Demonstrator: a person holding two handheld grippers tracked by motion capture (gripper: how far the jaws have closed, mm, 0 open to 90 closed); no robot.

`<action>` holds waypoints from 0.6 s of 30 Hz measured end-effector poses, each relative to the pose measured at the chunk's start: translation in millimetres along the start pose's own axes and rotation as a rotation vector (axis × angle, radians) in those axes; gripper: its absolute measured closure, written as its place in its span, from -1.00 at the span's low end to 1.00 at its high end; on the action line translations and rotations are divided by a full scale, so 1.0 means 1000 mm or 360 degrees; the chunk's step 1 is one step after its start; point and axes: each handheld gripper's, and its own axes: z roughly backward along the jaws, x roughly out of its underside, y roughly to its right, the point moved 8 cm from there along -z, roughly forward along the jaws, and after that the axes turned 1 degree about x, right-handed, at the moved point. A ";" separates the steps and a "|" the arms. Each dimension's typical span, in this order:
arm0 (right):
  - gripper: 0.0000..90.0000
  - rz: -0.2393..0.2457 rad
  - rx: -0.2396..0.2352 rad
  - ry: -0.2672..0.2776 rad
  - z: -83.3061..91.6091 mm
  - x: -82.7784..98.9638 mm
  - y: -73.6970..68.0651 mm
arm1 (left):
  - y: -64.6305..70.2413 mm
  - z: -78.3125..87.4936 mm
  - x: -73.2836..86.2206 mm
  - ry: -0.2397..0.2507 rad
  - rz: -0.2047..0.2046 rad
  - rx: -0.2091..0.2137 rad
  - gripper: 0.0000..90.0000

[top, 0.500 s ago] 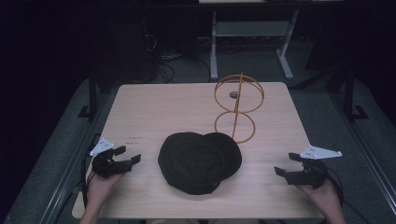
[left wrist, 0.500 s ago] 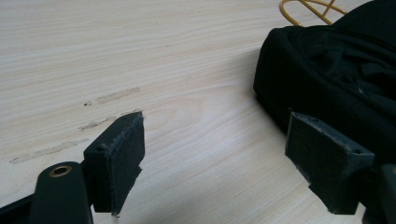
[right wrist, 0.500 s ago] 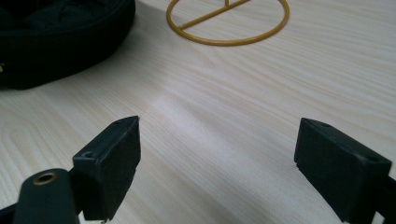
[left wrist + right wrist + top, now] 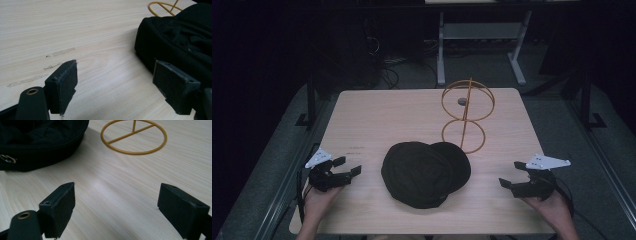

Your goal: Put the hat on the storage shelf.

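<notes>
Jaws stand wide and empty on both the left gripper [image 4: 346, 169] and the right gripper [image 4: 512, 180], at the tabletop's [image 4: 377, 120] near corners. Between them, toward the near edge, lies the black cap [image 4: 424, 172], untouched.

- 1 black cap [image 4: 424, 172], approx mid-table, nearer the near edge.
- 1 yellow wire stand [image 4: 466, 114], far-right part of the table; has 2 rings: 1 flat on the wood, 1 raised above it.
- 1 small dark round thing [image 4: 462, 101] by the far edge, seen thru the upper ring; can't tell what it is.
- 2 grippers: left gripper [image 4: 346, 168] at the near-left corner, right gripper [image 4: 510, 178] at the near-right corner; 2 jaws ea.
- 1 table [image 4: 377, 117].
</notes>
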 end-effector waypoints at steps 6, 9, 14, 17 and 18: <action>-0.68 0.0034 -0.0025 -0.0001 0.002 -0.006 -0.010 | 0.000 0.000 -0.001 0.0024 0.0025 0.0012 -0.56; -0.68 0.0075 -0.0048 0.0004 0.002 -0.013 -0.017 | -0.001 0.000 0.000 0.0028 0.0038 0.0020 -0.56; -0.68 0.0130 -0.0089 0.0010 -0.001 -0.026 -0.030 | -0.003 0.003 -0.002 0.0059 0.0072 0.0025 -0.57; -0.68 0.0214 -0.0138 -0.0021 -0.007 -0.036 -0.048 | -0.004 0.006 -0.001 0.0058 0.0046 0.0006 -0.57; -0.68 0.0214 -0.0138 -0.0021 -0.007 -0.036 -0.048 | -0.004 0.006 -0.001 0.0058 0.0046 0.0006 -0.57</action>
